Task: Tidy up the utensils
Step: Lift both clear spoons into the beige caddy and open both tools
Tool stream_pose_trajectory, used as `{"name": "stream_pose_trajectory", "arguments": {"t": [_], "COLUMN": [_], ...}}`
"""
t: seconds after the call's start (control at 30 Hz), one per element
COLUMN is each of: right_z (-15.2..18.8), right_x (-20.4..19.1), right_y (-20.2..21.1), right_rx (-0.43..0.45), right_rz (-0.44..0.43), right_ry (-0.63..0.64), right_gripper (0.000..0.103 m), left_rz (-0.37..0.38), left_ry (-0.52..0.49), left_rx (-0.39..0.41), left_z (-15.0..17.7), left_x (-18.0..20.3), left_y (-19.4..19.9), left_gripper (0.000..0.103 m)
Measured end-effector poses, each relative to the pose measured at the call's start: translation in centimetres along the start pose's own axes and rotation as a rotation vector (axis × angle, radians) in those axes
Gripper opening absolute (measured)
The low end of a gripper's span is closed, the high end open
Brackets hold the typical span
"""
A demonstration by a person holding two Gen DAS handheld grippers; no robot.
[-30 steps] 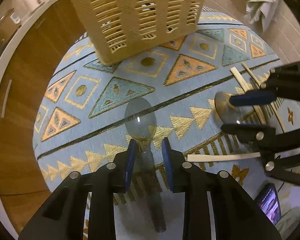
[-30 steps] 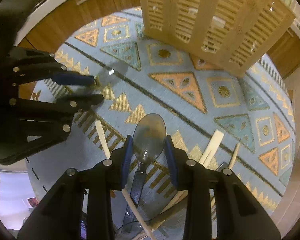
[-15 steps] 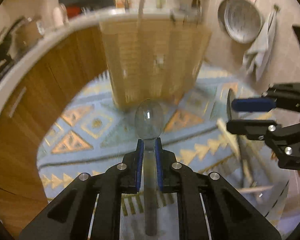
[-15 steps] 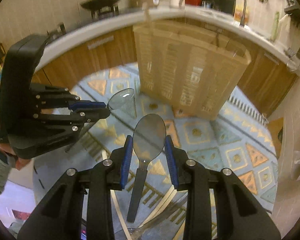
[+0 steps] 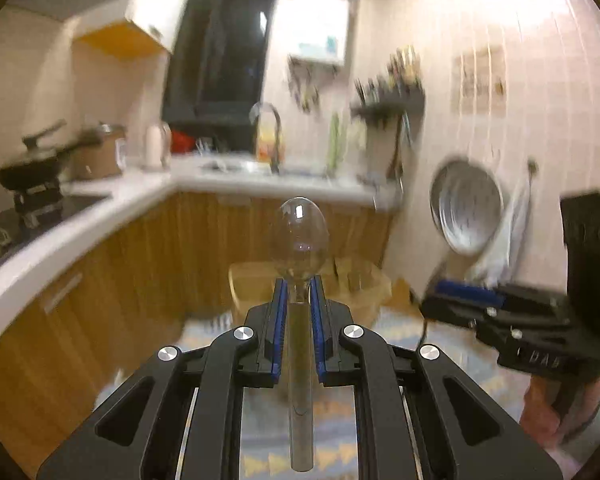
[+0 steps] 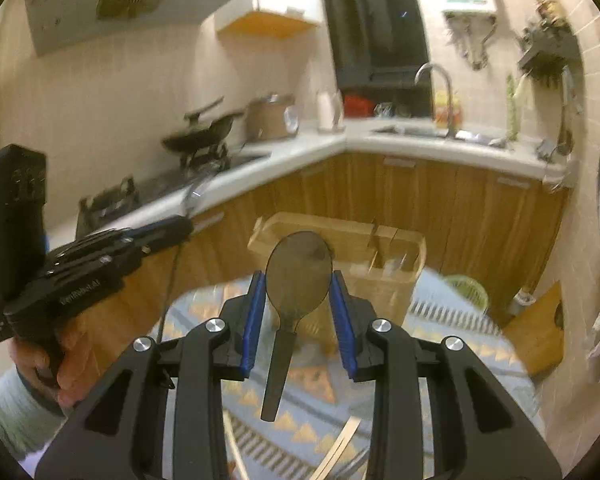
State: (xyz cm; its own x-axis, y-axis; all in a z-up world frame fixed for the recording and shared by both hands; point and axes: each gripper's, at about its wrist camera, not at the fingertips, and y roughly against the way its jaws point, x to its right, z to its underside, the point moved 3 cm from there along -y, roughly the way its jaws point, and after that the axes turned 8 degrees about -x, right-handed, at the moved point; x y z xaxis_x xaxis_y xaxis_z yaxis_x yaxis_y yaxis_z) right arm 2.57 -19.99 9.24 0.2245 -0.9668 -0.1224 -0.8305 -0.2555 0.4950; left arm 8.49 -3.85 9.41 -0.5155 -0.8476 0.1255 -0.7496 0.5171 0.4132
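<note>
My left gripper [image 5: 299,284] is shut on the neck of a clear spoon [image 5: 300,236], bowl pointing forward, held high above the rug. My right gripper [image 6: 299,280] is shut on the bowl of a dark spoon [image 6: 298,276], its handle hanging back between the fingers. A slatted wooden utensil holder [image 6: 384,276] stands on the patterned rug [image 6: 440,344] ahead of and below both grippers; it also shows in the left wrist view [image 5: 252,280]. The left gripper shows at the left of the right wrist view [image 6: 172,226], the right gripper at the right of the left wrist view [image 5: 452,296].
Wooden chopsticks [image 6: 340,452] lie on the rug below the right gripper. Wooden cabinets [image 6: 440,204] with a white counter [image 6: 420,146] and a sink run behind the holder. A wok [image 6: 204,132] sits on the stove. A metal pan [image 5: 466,208] hangs on the right wall.
Both grippers closed on their spoons, lifted them off the rug and tilted up, so the views now look across the kitchen with the holder lower and farther.
</note>
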Motion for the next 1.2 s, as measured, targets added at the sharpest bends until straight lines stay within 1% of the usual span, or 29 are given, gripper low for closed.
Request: {"name": "stream_pose_trajectory", "arguments": {"t": [0.07,0.1,0.17,0.23,0.27,0.3,0.43,0.57,0.7,0.83,0.97,1.03,1.1,1.13,1.17,1.2], "right_z": [-1.8,-2.3,-4.0,-5.2,-6.0,-6.4,-8.1,-8.4,-7.9,-6.9,-6.3,-6.1,-5.9,-5.8,-5.6,-5.4], "right_x": [0.5,0.6,1.0,1.4,1.5,1.7,2.2,2.4,2.2,2.0,1.9,1.8,1.5,1.3,1.2,1.1], "right_y": [0.7,0.8,1.2,1.4,1.2,1.1,-0.9,-3.4,-6.0,-7.8,-8.3,-8.3,-8.2,-8.1,-7.7,-7.2], "right_rx": [0.053,0.074,0.133,0.17,0.191,0.205,0.251,0.262,0.237,0.215,0.2,0.183,0.15,0.137,0.134,0.145], "right_rz": [0.02,0.033,0.078,0.093,0.114,0.135,0.211,0.261,0.283,0.288,0.294,0.301,0.277,0.266,0.252,0.239], "right_ry": [-0.02,-0.024,-0.028,-0.038,-0.042,-0.041,-0.036,-0.018,0.004,0.018,0.024,0.03,0.045,0.049,0.047,0.044], "right_gripper": [0.03,0.03,0.03,0.03,0.03,0.03,0.03,0.03,0.03,0.03,0.03,0.03,0.031,0.035,0.056,0.072], "left_rz": [-0.024,-0.027,-0.049,-0.051,-0.04,-0.035,-0.034,-0.085,-0.129,-0.197,-0.217,-0.206,-0.157,-0.148,-0.141,-0.129], "left_ry": [0.04,0.057,0.106,0.146,0.167,0.183,0.255,0.244,0.229,0.188,0.174,0.166,0.151,0.152,0.155,0.163], "left_rx": [0.106,0.136,0.228,0.278,0.283,0.288,0.286,0.282,0.271,0.272,0.267,0.235,0.179,0.173,0.171,0.169], "left_z": [-2.0,-2.8,-4.4,-5.6,-6.0,-6.3,-6.5,-5.6,-4.6,-3.4,-2.6,-2.5,-2.4,-2.3,-2.1,-1.9], "left_x": [-0.2,-0.4,-1.2,-2.1,-2.5,-2.8,-4.2,-4.4,-4.2,-3.9,-4.1,-4.1,-4.4,-4.6,-4.8,-5.2], "left_y": [0.7,0.7,0.6,-0.5,-1.1,-1.4,-5.6,-8.5,-10.6,-11.5,-11.4,-11.2,-10.7,-10.3,-9.7,-8.8], "left_gripper": [0.01,0.01,0.01,0.01,0.01,0.01,0.01,0.01,0.01,0.01,0.011,0.012,0.016,0.023,0.029,0.036]}}
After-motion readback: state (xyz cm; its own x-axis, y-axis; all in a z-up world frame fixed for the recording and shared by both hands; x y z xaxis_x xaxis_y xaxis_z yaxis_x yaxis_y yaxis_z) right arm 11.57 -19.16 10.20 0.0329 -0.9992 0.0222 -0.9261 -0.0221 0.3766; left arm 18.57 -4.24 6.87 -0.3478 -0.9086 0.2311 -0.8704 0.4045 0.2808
